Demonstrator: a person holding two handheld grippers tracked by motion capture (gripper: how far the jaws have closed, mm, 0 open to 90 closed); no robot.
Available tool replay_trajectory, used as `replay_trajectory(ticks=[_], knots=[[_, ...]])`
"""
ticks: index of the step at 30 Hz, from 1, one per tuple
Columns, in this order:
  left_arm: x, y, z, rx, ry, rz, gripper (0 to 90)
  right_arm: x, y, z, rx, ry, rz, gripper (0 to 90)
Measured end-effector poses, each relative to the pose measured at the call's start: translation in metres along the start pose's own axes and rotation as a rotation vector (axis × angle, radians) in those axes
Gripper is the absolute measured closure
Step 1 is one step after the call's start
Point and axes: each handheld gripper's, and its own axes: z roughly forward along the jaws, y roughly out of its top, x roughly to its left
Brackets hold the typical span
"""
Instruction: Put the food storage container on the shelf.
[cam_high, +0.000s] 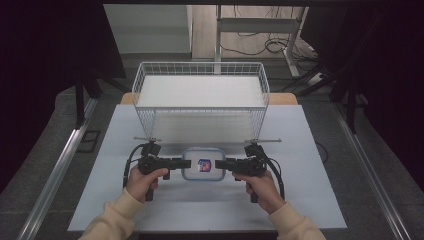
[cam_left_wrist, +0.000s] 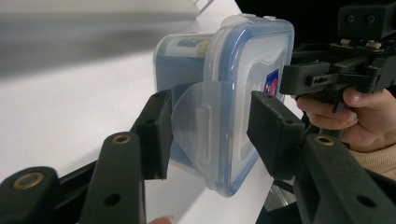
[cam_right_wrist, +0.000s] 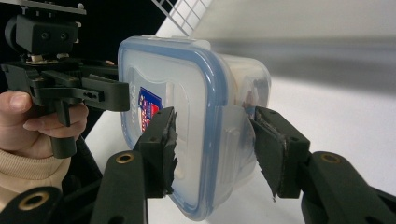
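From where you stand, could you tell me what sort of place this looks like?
Probably a lab or recording workspace, not a home: a plain white table carrying just a wire basket and a lidded plastic container, with dark curtains around it and loose cables on the floor behind.

Cream sleeves (cam_high: 117, 216) meet matte black grippers, left gripper (cam_high: 186, 163) and right gripper (cam_high: 219, 164) (brass-ringed holes, trailing black cables).
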Motion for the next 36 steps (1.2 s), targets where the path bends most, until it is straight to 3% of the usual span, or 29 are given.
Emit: replay_trajectory(ticks=[12, 22, 32, 36], knots=[[-0.021, 0.042, -0.018, -0.076, 0.004, 0.066, 51.0, 0.021, 0.047, -0.017, -0.056, -0.011, -0.095, 50.8], [-0.034, 0.086, -0.032, -0.136, 0.008, 0.112, 50.9, 0.034, 0.094, -0.029, -0.093, -0.016, -0.164, 50.8], [-0.035, 0.128, -0.04, -0.153, -0.005, 0.134, 50.8, 0.043, 0.14, -0.035, -0.105, -0.033, -0.195, 50.8], [-0.031, 0.141, -0.042, -0.156, -0.022, 0.123, 50.5, 0.046, 0.157, -0.035, -0.1, -0.047, -0.212, 50.8]])
